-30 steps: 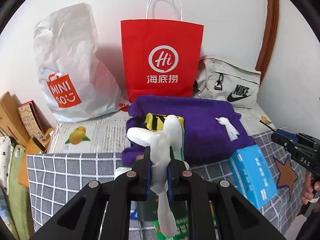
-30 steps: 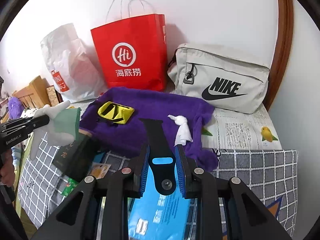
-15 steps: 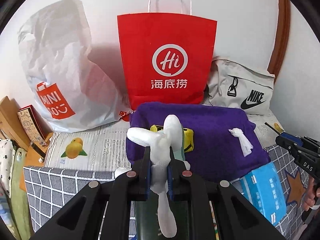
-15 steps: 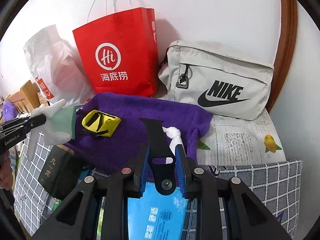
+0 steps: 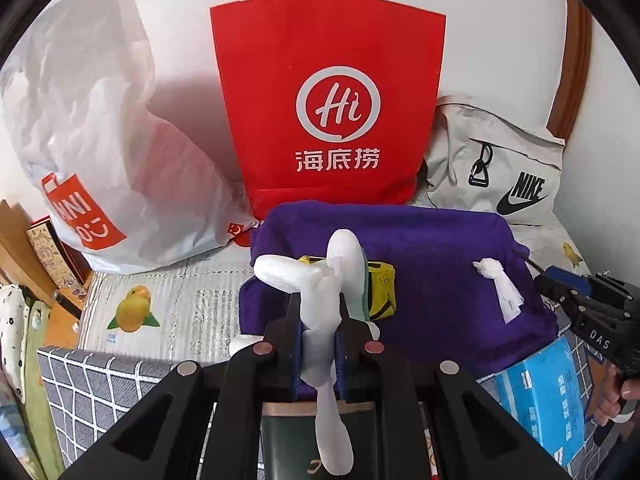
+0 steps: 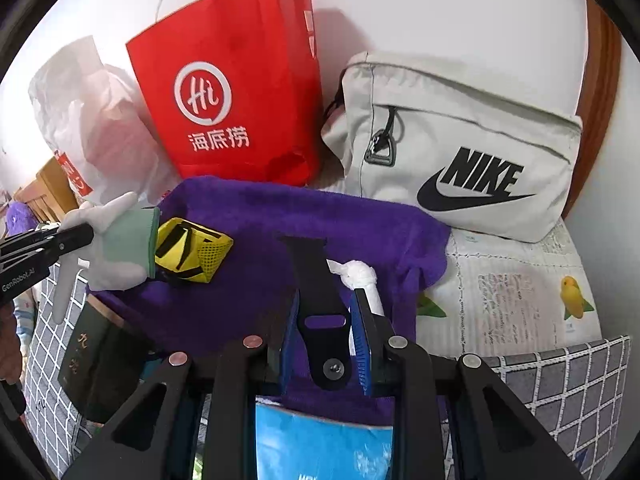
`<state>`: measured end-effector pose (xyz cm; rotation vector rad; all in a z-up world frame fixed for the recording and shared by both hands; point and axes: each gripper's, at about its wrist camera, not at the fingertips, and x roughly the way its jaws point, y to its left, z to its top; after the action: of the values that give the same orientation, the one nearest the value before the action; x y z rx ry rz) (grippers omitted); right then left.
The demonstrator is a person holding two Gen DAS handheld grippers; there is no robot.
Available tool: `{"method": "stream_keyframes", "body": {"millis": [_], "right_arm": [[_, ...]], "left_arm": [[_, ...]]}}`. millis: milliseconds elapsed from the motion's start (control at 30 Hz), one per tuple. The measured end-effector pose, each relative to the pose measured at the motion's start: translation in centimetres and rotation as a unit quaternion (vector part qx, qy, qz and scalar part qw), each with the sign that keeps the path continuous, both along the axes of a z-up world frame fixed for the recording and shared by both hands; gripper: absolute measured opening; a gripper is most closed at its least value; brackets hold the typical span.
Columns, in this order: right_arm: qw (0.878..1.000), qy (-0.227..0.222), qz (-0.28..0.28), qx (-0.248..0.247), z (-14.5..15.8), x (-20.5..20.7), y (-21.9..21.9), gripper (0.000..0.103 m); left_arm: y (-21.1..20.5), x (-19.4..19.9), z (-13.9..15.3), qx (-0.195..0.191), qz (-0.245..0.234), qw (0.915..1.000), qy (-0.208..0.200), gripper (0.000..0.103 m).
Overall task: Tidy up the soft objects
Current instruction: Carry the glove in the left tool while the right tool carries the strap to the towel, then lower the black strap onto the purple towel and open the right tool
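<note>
Left gripper (image 5: 319,332) clamped on white glove (image 5: 320,280) above purple towel (image 5: 436,248) — green cuff plain only from right wrist. Right gripper (image 6: 326,316) pinching black strap (image 6: 316,280) — knotted tissue (image 6: 360,274) alongside.

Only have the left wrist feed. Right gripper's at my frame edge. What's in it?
Observer: The right gripper is shut on a black strap that has a slot and a stud near the held end.
Operator: Pointing over what?
Observer: The strap's tip is over the purple towel. A white knotted cloth lies just right of it, partly behind the right finger.
Operator: How's my glove from that side?
Observer: The left gripper pinches the white glove at its finger end, with the green cuff toward the yellow pouch. I can't tell whether they touch.
</note>
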<state>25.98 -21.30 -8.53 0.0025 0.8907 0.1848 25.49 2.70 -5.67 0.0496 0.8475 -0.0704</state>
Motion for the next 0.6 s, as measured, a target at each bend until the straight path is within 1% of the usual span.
{"method": "stream_keyframes", "body": {"millis": [233, 367, 500, 600], "right_arm": [[1.0, 0.024, 0.004, -0.004, -1.6, 1.4, 0.4, 0.026], [0.999, 0.036, 0.01, -0.007, -2.4, 2.0, 0.8, 0.026], [0.998, 0.051, 0.022, -0.01, -3.2, 2.5, 1.4, 0.026], [0.997, 0.067, 0.03, -0.013, -3.9, 3.1, 1.9, 0.026]], "left_arm": [[-0.3, 1.2, -0.4, 0.0, -0.004, 1.0, 0.004, 0.013], [-0.1, 1.7, -0.8, -0.013, -0.01, 0.9997, 0.016, 0.013], [-0.2, 1.9, -1.2, -0.004, -0.011, 0.9998, 0.018, 0.013], [0.1, 2.2, -1.4, -0.008, -0.008, 0.9997, 0.021, 0.013]]}}
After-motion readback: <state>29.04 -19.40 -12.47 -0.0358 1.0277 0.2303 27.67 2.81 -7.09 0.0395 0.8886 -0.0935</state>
